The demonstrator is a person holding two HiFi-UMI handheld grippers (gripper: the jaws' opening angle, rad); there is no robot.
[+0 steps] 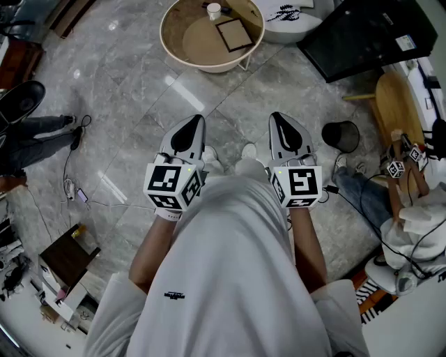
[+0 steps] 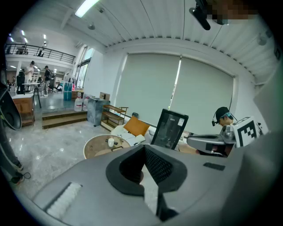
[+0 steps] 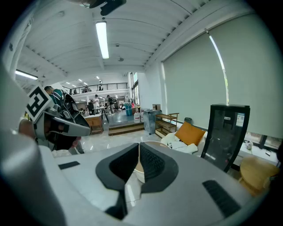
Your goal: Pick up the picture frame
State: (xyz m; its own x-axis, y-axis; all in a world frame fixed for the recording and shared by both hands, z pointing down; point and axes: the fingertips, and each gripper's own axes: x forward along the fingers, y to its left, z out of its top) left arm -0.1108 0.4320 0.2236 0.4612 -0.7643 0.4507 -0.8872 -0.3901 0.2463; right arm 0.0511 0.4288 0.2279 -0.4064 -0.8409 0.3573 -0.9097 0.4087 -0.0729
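picture frame lies flat on the round bench at the top of the head view, dark border, pale centre, just beside a white cup. well apart from both grippers. left gripper and right gripper are held side by side close to the person's body over the grey marble floor, pointing toward the bench. left gripper view: jaws closed together, nothing between them. right gripper view: same, jaws pressed shut and empty. black bin stands on the floor to the right of the right gripper.
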